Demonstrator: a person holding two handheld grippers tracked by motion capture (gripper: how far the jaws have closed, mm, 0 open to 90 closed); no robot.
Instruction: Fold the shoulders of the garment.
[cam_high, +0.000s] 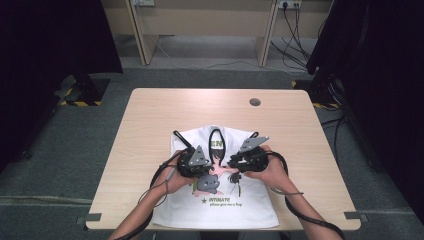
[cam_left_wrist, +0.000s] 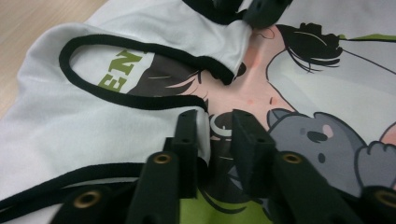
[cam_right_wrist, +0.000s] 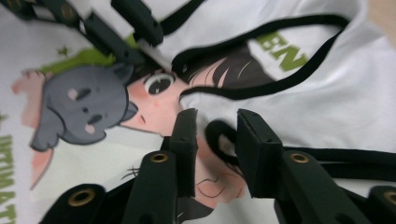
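- My left gripper (cam_high: 196, 161) sits low on the shirt (cam_high: 250, 210) near the middle of the table (cam_high: 150, 115), jaws a little apart with a fold of white cloth and its black trim between them; I can't tell if they pinch it yet.
- My right gripper (cam_high: 250, 154) is just right of it, jaws apart over the printed face, a loop of black trim between them, nothing clamped.
- Both sit close together at the chest, I judge to gather the folded-down top part and fold it further.
- Shirt lies flat at the table's near edge, hem toward me, top part turned down over the print.
- Cloth: soft thin white knit, black ribbed binding round the neck opening (cam_left_wrist: 140, 74) and armholes, smooth colour print of a cartoon girl and a grey koala (cam_right_wrist: 84, 109), green letters.
- Table: pale wood-grain top, small round grey cap (cam_high: 255, 102) far right.
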